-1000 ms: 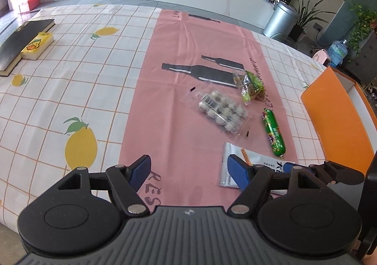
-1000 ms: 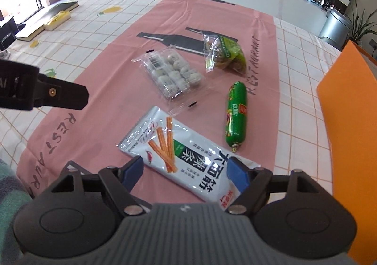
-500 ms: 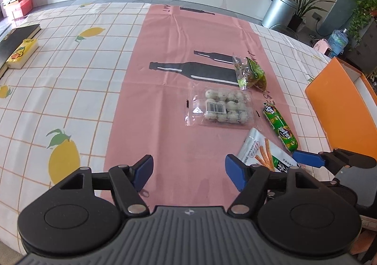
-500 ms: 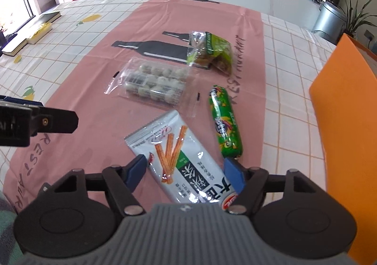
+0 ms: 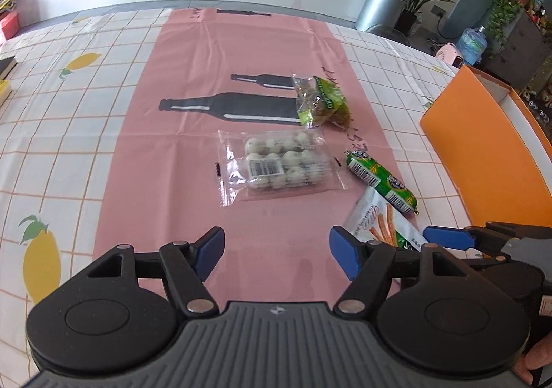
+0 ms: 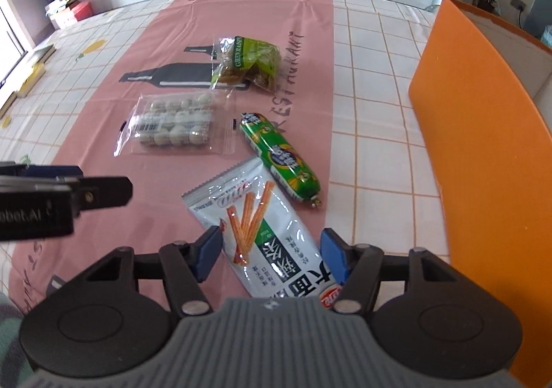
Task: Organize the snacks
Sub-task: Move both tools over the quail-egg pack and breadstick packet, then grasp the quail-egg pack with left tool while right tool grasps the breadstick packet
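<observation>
The right claw (image 6: 270, 258) is hovering low over the near end of the white stick-snack packet (image 6: 262, 226), its blue pads standing apart on either side of the packet's width; the jaws have just been closing, with the packet between them, but the pads are not yet pressing on it. The packet is lying flat on the pink runner (image 6: 145, 160) of the surface, its far right corner running under the green sausage (image 6: 281, 157). Judging by its look, this packet is going to feel light and crinkly, a glossy film that is likely slippery and holds brittle sticks, so a gentle pinch across the near sealed edge is seeming safer than a squeeze on the filled middle. The sausage is looking firmer and rounded, apt to roll, and is best taken across its middle. Farther left, the clear tray of pale round sweets (image 6: 176, 122) is sitting in loose wrap that may slide on the tray. Beyond it the green raisin bag (image 6: 246, 65) is lying puffed and soft. The orange box (image 6: 483, 146) is standing at the right, probably the place for all of them. The left claw (image 5: 276, 248) is hanging wide and empty above bare runner, near the tray of sweets but apart from it
</observation>
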The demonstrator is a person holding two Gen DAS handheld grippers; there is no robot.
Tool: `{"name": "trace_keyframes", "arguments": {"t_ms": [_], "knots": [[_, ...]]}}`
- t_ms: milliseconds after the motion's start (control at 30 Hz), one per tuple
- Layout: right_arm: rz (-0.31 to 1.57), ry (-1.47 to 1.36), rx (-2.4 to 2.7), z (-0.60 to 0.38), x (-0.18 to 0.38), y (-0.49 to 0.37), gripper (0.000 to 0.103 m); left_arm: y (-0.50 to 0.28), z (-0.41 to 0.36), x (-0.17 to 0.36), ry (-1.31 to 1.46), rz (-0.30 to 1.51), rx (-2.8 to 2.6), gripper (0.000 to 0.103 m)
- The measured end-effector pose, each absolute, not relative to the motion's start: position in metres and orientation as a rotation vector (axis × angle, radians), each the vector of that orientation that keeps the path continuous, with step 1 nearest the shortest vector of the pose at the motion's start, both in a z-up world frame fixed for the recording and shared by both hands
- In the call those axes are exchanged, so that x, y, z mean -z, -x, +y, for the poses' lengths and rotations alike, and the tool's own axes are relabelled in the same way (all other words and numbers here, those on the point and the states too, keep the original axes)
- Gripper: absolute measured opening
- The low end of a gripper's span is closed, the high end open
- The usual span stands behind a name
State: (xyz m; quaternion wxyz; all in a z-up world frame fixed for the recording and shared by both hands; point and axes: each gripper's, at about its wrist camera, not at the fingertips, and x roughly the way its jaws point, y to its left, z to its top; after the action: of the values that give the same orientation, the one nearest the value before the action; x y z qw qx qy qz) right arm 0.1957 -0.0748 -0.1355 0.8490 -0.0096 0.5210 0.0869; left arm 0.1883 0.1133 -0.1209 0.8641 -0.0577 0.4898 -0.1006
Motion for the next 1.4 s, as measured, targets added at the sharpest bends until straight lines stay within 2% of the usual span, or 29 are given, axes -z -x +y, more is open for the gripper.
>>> {"name": "trace_keyframes", "arguments": {"t_ms": [167,400,500,700,1067,1200,1400], "knots": [[1.121,-0.009,-0.207,-0.077,0.140,-0.208,0.062,-0.196,0.112,0.119,0.064,0.993,0.194,0.083],[1.089,0.123,-0.316,-0.082,0.132,-0.208,0.078,-0.207,0.109,0.123,0.042,0.998,0.232,0.084],[1.070,0.204,-0.356,-0.085,0.132,-0.211,0.079,-0.209,0.106,0.126,0.025,1.000,0.248,0.084],[1.052,0.214,-0.410,-0.090,0.135,-0.215,0.079,-0.207,0.105,0.129,-0.006,0.995,0.281,0.087],[1.071,0.141,-0.441,-0.088,0.138,-0.207,0.078,-0.233,0.102,0.131,-0.119,0.981,0.284,0.087],[1.077,0.158,-0.439,-0.085,0.144,-0.201,0.073,-0.246,0.090,0.131,-0.248,0.963,0.394,0.087],[1.066,0.148,-0.428,-0.085,0.145,-0.202,0.072,-0.254,0.073,0.137,-0.494,0.958,0.582,0.088]]}}
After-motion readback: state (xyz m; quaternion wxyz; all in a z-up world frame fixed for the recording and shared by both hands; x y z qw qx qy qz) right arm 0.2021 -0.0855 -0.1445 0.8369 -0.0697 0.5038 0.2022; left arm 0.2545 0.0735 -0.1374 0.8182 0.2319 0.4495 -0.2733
